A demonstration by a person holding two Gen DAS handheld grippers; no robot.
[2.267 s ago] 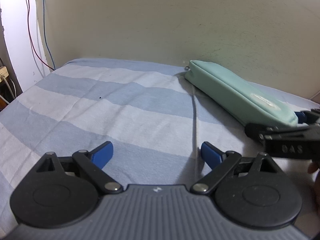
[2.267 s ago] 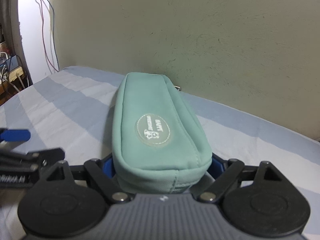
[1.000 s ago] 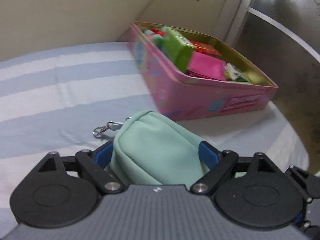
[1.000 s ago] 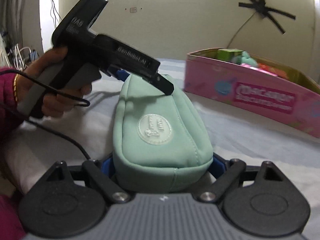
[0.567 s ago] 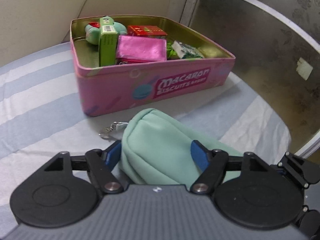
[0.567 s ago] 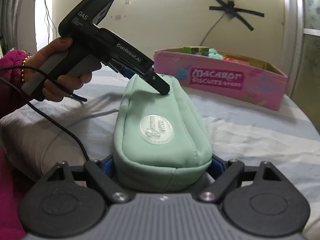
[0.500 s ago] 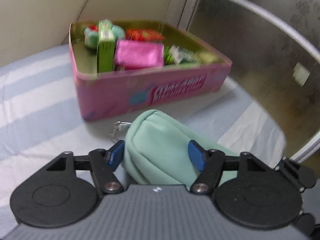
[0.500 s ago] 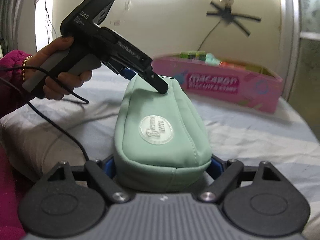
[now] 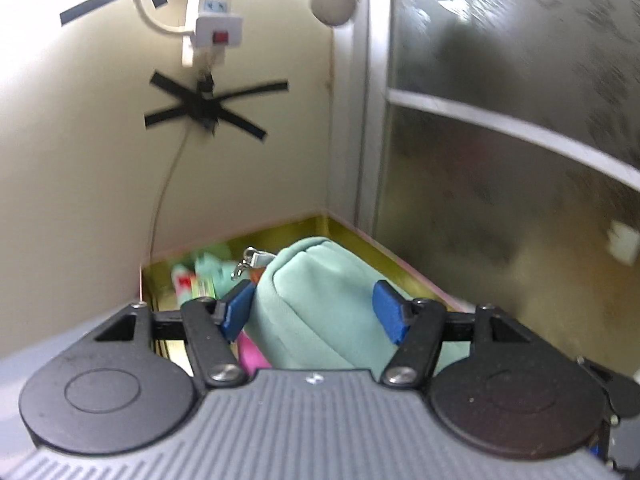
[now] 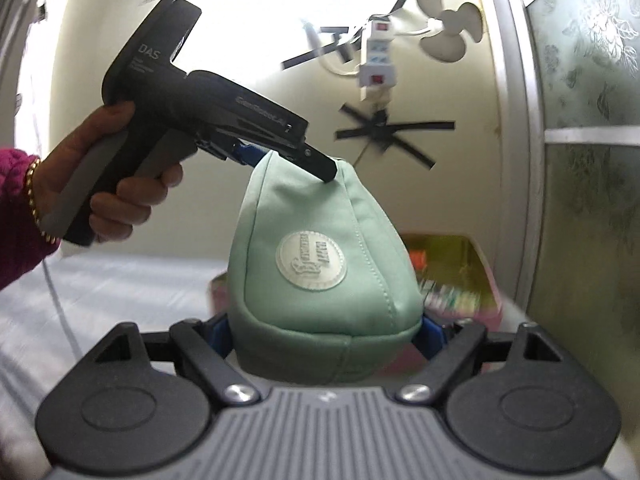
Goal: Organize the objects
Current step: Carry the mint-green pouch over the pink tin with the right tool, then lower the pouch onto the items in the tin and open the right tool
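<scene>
Striped bed sheet (image 10: pixel 100 304), pink tin (image 10: pixel 480 312) of small items at its far corner.

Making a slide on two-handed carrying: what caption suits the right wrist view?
Both grippers, right and left, hold a mint green pouch by its ends above the pink tin.

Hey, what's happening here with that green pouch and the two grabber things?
A person is carrying a mint-green pouch with two handheld grippers, one at each end. The left gripper pinches the end with the clip, the right gripper clamps the other end. The pouch hangs in the air above the pink tin, which already holds small packets, so it looks about to be lowered in.
</scene>
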